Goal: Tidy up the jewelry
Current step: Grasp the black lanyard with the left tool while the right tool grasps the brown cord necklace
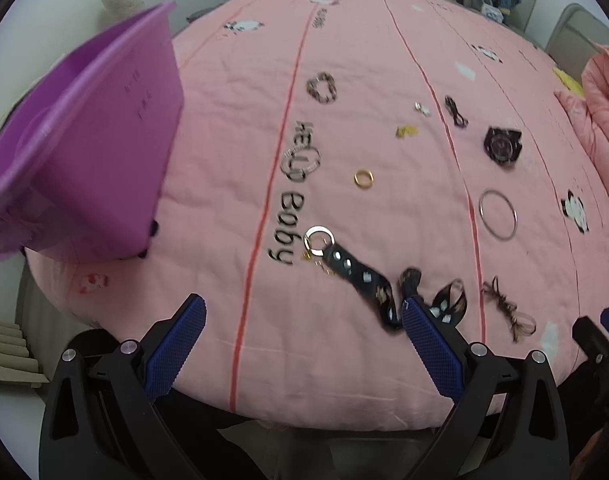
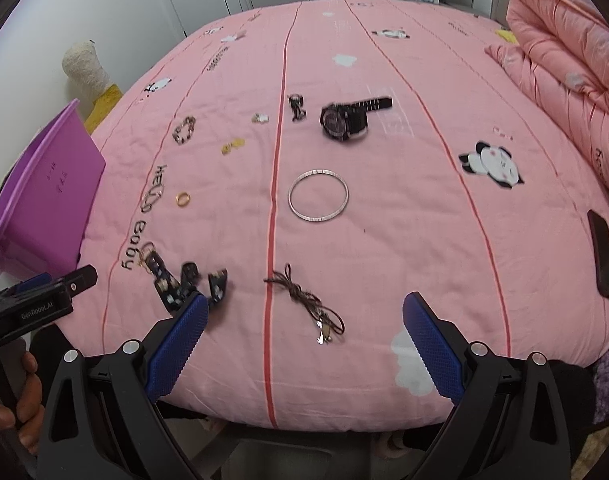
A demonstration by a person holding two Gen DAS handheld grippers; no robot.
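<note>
Jewelry lies scattered on a pink bed cover [image 1: 384, 360]. In the left wrist view I see a black patterned strap with a metal ring [image 1: 344, 268], a gold ring [image 1: 363, 179], a silver bangle [image 1: 498, 213], a black watch [image 1: 502, 145] and a beaded bracelet [image 1: 322, 88]. My left gripper [image 1: 304, 312] is open and empty, just short of the strap. In the right wrist view the bangle [image 2: 318, 195], the watch [image 2: 346, 118] and a brown cord necklace [image 2: 304, 300] show. My right gripper [image 2: 304, 310] is open and empty over the necklace.
A purple box [image 1: 104, 152] stands at the bed's left edge, also in the right wrist view [image 2: 48, 196]. A folded pink quilt [image 2: 564, 60] lies at the right. A dark flat object [image 2: 602, 254] lies near the right edge. Small charms [image 1: 406, 131] lie mid-bed.
</note>
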